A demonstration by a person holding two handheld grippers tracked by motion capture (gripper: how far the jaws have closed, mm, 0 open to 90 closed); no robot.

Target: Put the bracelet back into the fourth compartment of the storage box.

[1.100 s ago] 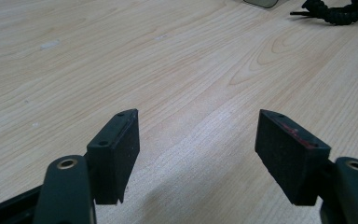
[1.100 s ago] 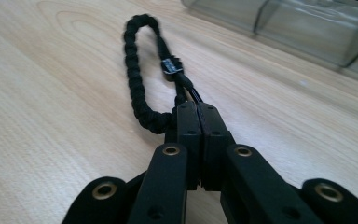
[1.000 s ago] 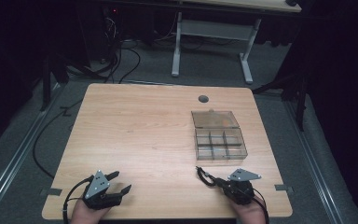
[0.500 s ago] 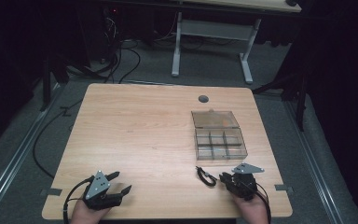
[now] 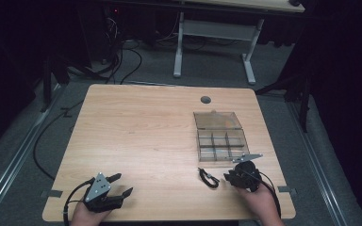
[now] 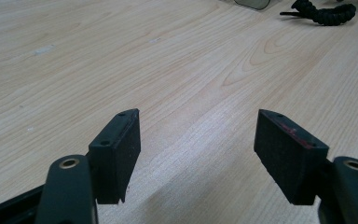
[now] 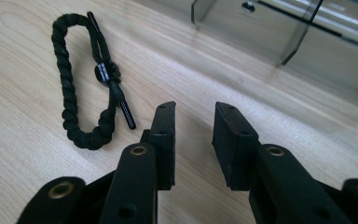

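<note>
A black braided cord bracelet lies flat on the wooden table, just left of my right gripper. In the right gripper view the bracelet rests left of and beyond my right gripper. Its jaws have just been opening and stand partly apart with nothing between them. My left gripper rests near the table's front left edge. In its own view the left gripper is wide open over bare wood, and the bracelet lies far off at the top right.
A clear plastic compartment box with its lid laid back stands just beyond the right gripper, and its near wall shows close ahead. The table has a round cable hole at the back. Another desk's legs stand on the floor behind.
The right gripper has lifted and drawn a little away from the bracelet toward the box, and its jaws have gone from shut to partly open. The bracelet and the left gripper have stayed put.
</note>
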